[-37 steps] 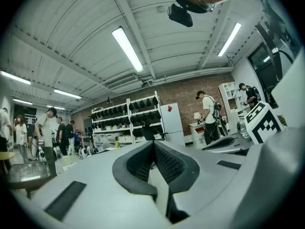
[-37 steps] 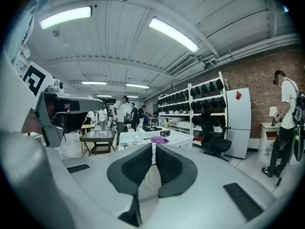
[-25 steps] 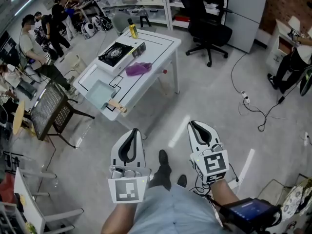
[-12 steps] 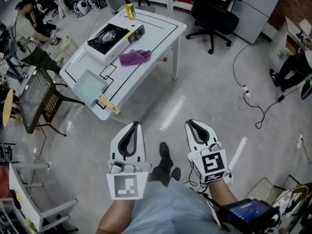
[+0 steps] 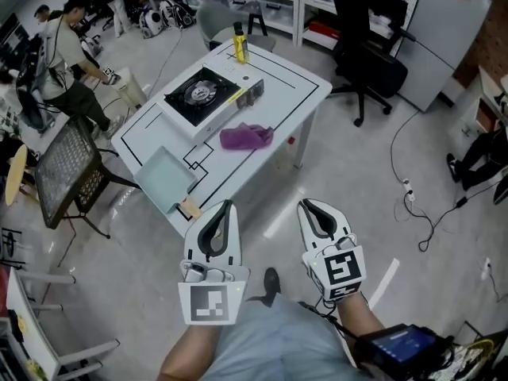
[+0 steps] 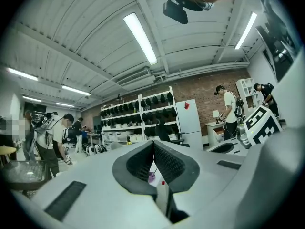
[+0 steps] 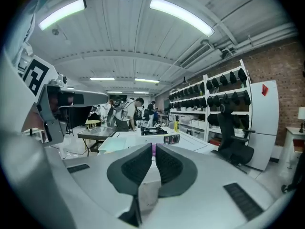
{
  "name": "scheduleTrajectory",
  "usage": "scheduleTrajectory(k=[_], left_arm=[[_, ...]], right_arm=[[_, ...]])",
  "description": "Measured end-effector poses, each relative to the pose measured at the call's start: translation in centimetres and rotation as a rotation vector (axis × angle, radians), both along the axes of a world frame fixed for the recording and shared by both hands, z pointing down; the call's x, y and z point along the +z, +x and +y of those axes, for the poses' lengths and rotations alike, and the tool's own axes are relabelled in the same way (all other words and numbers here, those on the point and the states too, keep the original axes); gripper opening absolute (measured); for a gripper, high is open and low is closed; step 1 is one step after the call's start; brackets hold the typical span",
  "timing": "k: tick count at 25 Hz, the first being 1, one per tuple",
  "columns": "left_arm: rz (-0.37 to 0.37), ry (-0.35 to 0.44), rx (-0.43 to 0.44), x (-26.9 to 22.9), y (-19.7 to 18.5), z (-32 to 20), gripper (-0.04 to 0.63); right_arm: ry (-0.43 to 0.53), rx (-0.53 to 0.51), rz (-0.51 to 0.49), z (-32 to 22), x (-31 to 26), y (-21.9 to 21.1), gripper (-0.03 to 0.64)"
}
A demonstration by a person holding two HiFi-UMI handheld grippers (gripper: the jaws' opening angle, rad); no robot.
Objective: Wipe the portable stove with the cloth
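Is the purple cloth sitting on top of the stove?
No, the purple cloth lies on the white table beside the portable stove, not on it.

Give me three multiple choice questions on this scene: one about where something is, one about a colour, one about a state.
1. Where is the cloth?
A. on the table beside the stove
B. on the floor
C. draped over the stove

2. What colour is the bottle?
A. red
B. yellow
C. blue

3. How does the right tool stand?
A. wide apart
B. shut on the cloth
C. shut, nothing between

Answers:
1. A, the cloth lies on the tabletop next to the stove.
2. B, its body is yellow.
3. C, the pads meet with nothing between them.
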State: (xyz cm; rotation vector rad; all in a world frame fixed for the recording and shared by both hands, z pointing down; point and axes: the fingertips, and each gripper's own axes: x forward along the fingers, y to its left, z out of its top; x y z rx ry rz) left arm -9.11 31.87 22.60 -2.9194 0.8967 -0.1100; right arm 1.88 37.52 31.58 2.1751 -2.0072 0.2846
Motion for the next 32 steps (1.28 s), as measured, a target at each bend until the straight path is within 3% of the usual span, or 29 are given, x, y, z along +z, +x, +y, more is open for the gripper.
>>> scheduleTrajectory(k=[9, 19, 27, 32], left_arm=[[0.049, 0.040, -0.045, -3.6, 1.5, -4.8, 0.018], [-0.014, -0.006, -0.083, -0.2, 6.3, -9.6, 0.018], [-0.098, -0.049, -0.169, 3.1, 12.5, -15.7, 0.018], [-0.109, -0.029, -0.268, 1.7, 15.6, -19.9, 0.018]], right_arm=[[0.092, -0.019, 0.076, -5.0, -5.1, 2.5, 0.054], [0.043, -0.029, 0.022, -8.9, -1.6, 7.8, 0.054], [-0.017, -0.127, -0.066, -15.8, 3.0, 13.7, 0.054], [0.023, -0.238, -0.075, -21.7, 1.6, 16.9, 0.054]])
